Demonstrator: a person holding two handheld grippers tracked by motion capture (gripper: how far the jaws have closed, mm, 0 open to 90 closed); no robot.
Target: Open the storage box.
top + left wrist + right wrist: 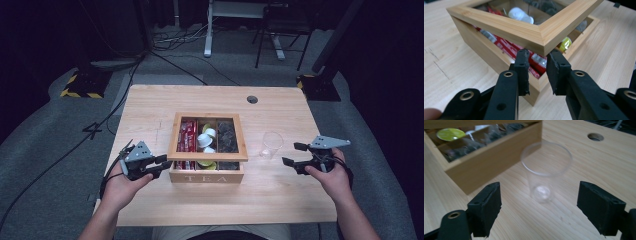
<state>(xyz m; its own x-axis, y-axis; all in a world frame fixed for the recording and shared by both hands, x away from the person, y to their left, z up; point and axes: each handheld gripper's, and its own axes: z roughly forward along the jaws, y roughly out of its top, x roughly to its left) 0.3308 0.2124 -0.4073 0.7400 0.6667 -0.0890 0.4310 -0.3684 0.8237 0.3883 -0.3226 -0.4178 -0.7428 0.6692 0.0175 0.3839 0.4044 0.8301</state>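
Note:
A wooden tea box [206, 176] marked TEA stands mid-table, with red sachets [187, 135], white capsules [206, 137] and dark packets [228, 136] inside. Its glass-paned lid [207, 156] is tilted up at the front. My left gripper [162, 162] is at the lid's front left corner. In the left gripper view the jaws [537, 55] are shut on that corner of the lid [524, 30], above the box wall [479, 47]. A clear plastic cup [271, 145] stands upright right of the box. My right gripper [294, 154] hovers open just right of it, and the cup [546, 165] is ahead of the wide jaws [539, 195], untouched.
A round cable hole [252, 99] sits near the table's far edge. Bare wood lies in front of the box and along the right side. Cables, a yellow-black marked base [80, 90] and desk legs are on the carpet beyond the table.

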